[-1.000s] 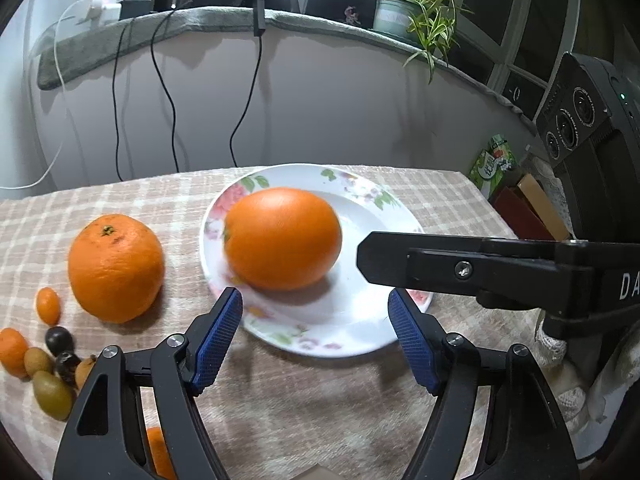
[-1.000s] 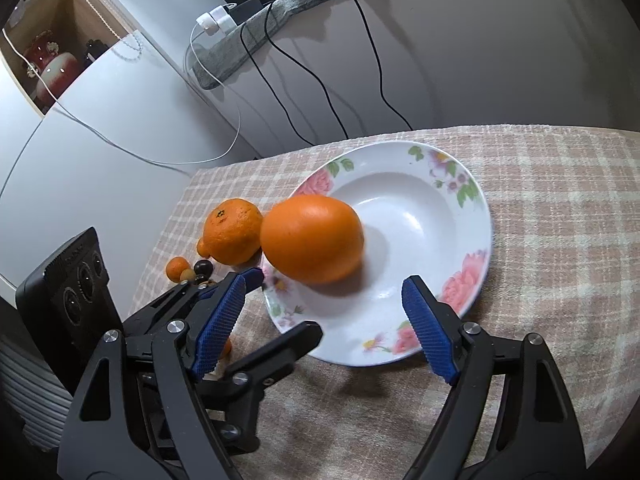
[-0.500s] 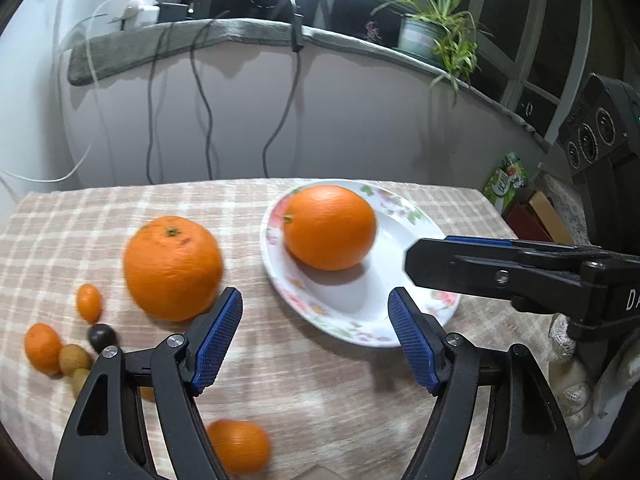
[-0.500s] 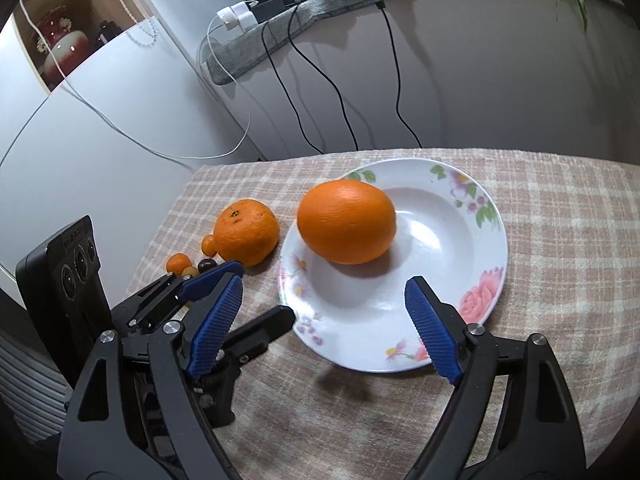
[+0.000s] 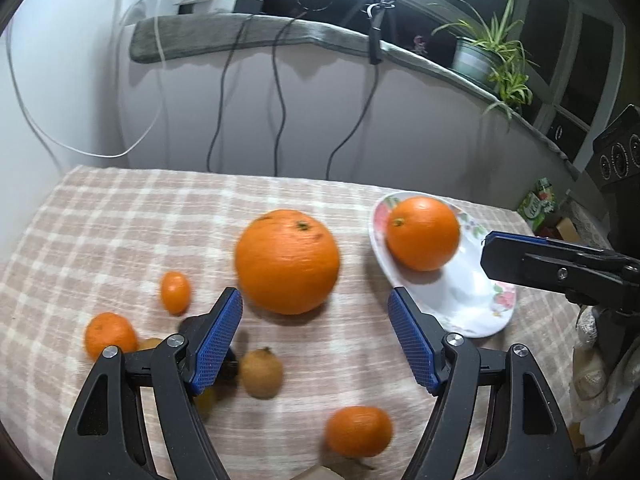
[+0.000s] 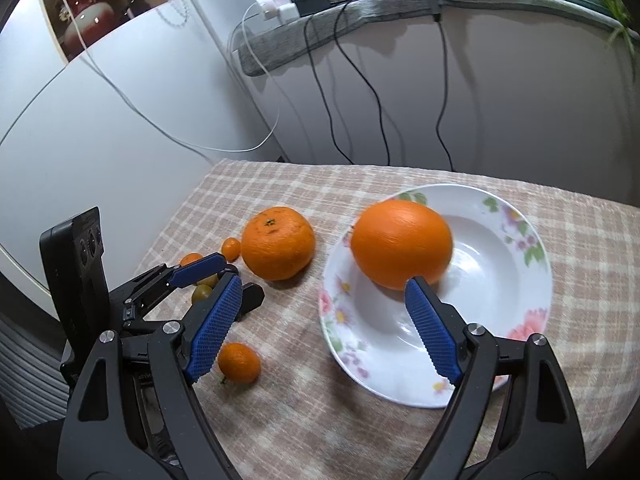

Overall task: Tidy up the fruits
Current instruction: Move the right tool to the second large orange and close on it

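A big orange (image 5: 286, 262) rests on the checked tablecloth, just beyond my open left gripper (image 5: 314, 304) and in line with the gap between its fingers. A second big orange (image 6: 402, 242) lies in the flowered white plate (image 6: 520, 280). My open right gripper (image 6: 323, 292) hovers at the plate's near-left rim with nothing between its fingers. In the left wrist view the plate (image 5: 472, 304) and its orange (image 5: 422, 232) sit to the right, beside the right gripper (image 5: 540, 268). Seen from the right wrist, the left gripper (image 6: 200, 270) stands to the left of the table orange (image 6: 278, 242).
Small fruits lie loose near the left gripper: a kumquat (image 5: 175, 292), a tangerine (image 5: 108, 336), a brownish fruit (image 5: 261, 372) and a small orange (image 5: 358, 430). Cables (image 5: 280, 100) hang down the wall behind the table. A potted plant (image 5: 486, 60) stands on the sill.
The left gripper swung left from the plate to face the table orange, and more small fruits came into view. The right gripper drew back a little from the plate; that orange stays in it.
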### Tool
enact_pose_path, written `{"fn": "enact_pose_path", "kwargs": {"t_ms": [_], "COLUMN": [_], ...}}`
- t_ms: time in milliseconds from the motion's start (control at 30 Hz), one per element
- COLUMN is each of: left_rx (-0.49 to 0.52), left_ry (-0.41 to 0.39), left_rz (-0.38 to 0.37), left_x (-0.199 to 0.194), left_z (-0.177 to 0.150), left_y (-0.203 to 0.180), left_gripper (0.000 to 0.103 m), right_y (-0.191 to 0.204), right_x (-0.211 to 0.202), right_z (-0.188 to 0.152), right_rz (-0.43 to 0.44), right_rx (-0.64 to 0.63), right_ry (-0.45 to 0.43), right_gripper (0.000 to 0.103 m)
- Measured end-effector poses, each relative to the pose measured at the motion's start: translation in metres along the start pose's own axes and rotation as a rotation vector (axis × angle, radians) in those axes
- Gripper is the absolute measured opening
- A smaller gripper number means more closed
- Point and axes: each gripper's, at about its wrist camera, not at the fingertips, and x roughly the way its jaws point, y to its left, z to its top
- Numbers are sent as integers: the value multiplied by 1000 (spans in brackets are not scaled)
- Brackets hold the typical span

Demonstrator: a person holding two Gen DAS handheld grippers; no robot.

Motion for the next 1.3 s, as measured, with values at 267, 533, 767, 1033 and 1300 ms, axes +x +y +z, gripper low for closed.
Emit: {"fn": "enact_pose_path", "kwargs": {"t_ms": [267,533,767,1033,1300], "left_rx": [-7,-21,-47,-61,-66], "left_ry": [11,30,36,50,55], "left_rz": [16,-5,-20,-30,-53], "left_x": [3,15,21,31,34], "left_z": [2,1,3,5,7], "left_y": [18,24,30,33,36], "left_gripper": [75,75,75,74,74], "right_y": [23,44,55,62,72], "right_x": [24,58,88,111,124], "right_z": [13,31,39,42,43], "right_rz": [14,29,-7,-38,-28], "right_rx": [-93,-182,-247,-317,-385], "right_ry": [51,138,190,229,262], "right_gripper": [86,86,86,86,86]}}
